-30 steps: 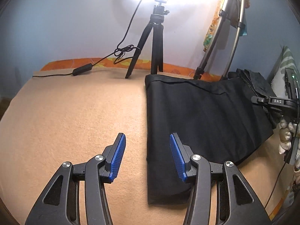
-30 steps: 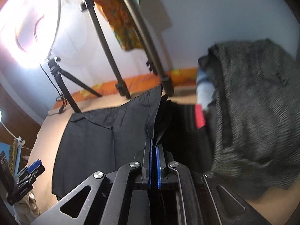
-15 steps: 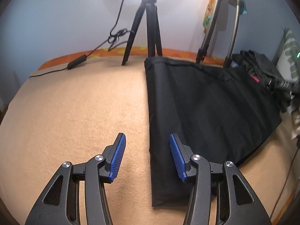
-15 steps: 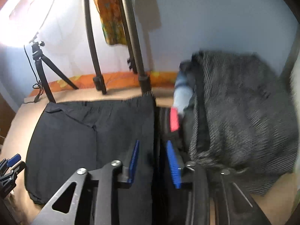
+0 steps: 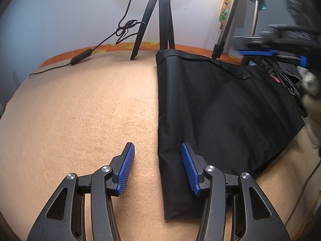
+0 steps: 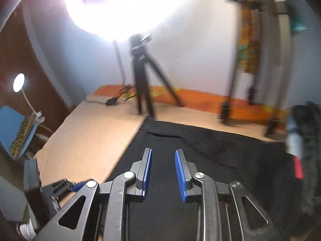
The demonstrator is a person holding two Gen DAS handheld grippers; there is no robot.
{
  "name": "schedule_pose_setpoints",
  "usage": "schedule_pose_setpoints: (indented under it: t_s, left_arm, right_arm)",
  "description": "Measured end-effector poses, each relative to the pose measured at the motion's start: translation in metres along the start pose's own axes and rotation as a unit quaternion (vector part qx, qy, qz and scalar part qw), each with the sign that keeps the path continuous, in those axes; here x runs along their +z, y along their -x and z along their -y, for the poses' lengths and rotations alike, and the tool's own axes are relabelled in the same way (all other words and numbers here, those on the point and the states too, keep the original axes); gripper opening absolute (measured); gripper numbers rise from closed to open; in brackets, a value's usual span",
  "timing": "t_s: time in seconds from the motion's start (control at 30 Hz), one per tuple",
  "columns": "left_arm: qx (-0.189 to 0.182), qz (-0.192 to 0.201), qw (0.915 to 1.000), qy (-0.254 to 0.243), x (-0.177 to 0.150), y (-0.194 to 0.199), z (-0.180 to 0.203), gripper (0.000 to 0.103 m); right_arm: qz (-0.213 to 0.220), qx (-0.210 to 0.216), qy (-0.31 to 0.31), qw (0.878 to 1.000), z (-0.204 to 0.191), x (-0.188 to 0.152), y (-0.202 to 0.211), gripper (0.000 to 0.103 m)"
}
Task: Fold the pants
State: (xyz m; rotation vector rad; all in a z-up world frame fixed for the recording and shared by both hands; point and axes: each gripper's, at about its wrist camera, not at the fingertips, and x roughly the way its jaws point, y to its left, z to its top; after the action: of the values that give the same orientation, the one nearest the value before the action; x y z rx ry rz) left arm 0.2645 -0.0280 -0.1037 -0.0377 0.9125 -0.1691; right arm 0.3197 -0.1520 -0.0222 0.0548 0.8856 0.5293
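1. On the tan blanket [image 5: 80,116] lies a pair of black pants [image 5: 220,108], folded flat, one long straight edge running from the near hem toward the far waistband.
2. The waistband end lies at the far side, just beside the feet of a black tripod [image 5: 160,20].
3. The left gripper [image 5: 157,166] has its jaws wide apart and holds nothing. Its blue pads [image 5: 126,170] straddle the straight edge of the pants near the hem: one finger stands over bare blanket, the other over the black cloth.
4. The right gripper [image 6: 163,172] has its jaws parted by a moderate gap and holds nothing. It hangs above the middle of the pants [image 6: 200,160]; contact with the cloth cannot be determined.
5. In the left wrist view the right gripper [image 5: 270,52] appears blurred at the far right edge, above the outer side of the pants.
6. A dark heap of clothing [image 6: 309,140] sits at the right side, touching or overlapping the pants edge.
7. A black cable with an inline box [image 5: 80,57] runs along the far left of the blanket.
8. A ring light [image 6: 124,4] glares above the tripod [image 6: 142,76].
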Motion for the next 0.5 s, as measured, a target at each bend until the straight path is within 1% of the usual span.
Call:
schedule_pose_setpoints:
  t_s: [0.07, 0.17, 0.33, 0.5]
  left_arm:
    - [-0.006, -0.003, 1.0000, 0.005, -0.001, 0.001, -0.002, 0.048]
    - [-0.019, -0.009, 0.9996, 0.017, -0.004, 0.001, -0.007, 0.048]
    - [-0.029, -0.011, 0.9992, 0.025, -0.007, 0.003, -0.012, 0.049]
    - [-0.030, -0.006, 0.9993, 0.021, -0.015, 0.008, -0.011, 0.049]
  right_arm:
    - [-0.018, 0.009, 0.009, 1.000, -0.016, 0.008, -0.024, 0.021]
    - [-0.036, 0.015, 0.020, 0.999, -0.033, 0.013, -0.049, 0.020]
    - [-0.067, 0.005, 0.031, 0.997, -0.053, 0.019, -0.086, 0.018]
    - [-0.092, -0.014, 0.026, 0.995, -0.055, 0.021, -0.119, 0.017]
